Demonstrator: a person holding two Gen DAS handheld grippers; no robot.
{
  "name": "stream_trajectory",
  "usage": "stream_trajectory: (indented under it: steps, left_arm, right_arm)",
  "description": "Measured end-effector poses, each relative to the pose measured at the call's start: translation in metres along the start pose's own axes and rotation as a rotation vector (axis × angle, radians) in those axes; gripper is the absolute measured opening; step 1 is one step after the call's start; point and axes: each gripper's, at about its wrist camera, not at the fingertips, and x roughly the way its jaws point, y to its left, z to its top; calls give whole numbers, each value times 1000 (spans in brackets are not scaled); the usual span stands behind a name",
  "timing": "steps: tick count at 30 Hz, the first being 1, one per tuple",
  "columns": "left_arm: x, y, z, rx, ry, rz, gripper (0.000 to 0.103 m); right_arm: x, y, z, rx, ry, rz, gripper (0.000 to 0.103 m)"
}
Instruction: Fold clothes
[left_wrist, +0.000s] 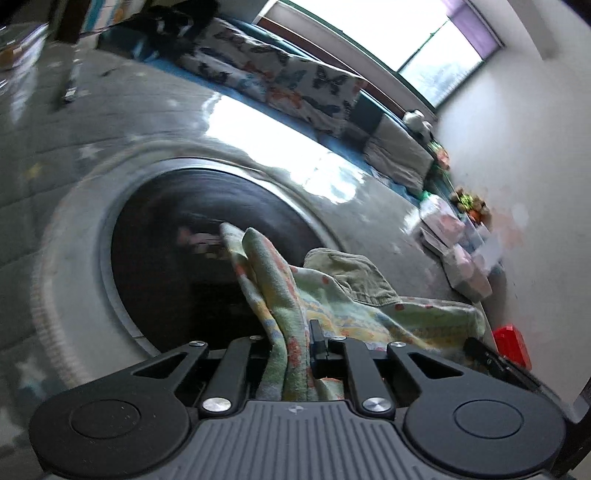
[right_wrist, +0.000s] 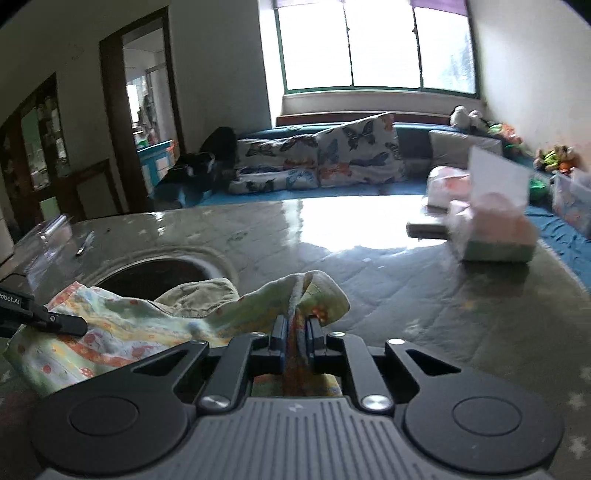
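A small pale green garment with an orange and yellow print (left_wrist: 280, 295) (right_wrist: 122, 328) hangs between both grippers above the grey quilted table cover (right_wrist: 406, 291). My left gripper (left_wrist: 293, 339) is shut on one bunched edge of it. My right gripper (right_wrist: 295, 328) is shut on the other edge, with cloth folded over its fingertips. An olive green inner part of the garment (left_wrist: 354, 273) (right_wrist: 199, 295) shows in the middle. The left gripper's tip (right_wrist: 55, 321) appears at the left of the right wrist view.
A round dark opening (left_wrist: 192, 258) (right_wrist: 155, 277) sits in the table just beyond the garment. Tissue boxes and packets (right_wrist: 491, 229) stand at the right. A blue couch with butterfly cushions (right_wrist: 332, 158) lies behind, under a bright window. A red object (left_wrist: 513, 347) is at the right.
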Motion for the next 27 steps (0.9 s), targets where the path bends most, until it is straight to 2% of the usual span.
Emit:
stream_trajectory:
  steps: [12,20,27]
  left_arm:
    - [72,-94,0,139,83,-79,12]
    - [104,-137,-3,215,107,-118,12]
    - [135,-150,-12,229,174,-96,12]
  right_arm:
    - [-29,-66,16,26,-66,-181,9]
    - [-37,-107,12,72,-77,-267,9]
    - [-30,-138,0,118,-44,-320,9]
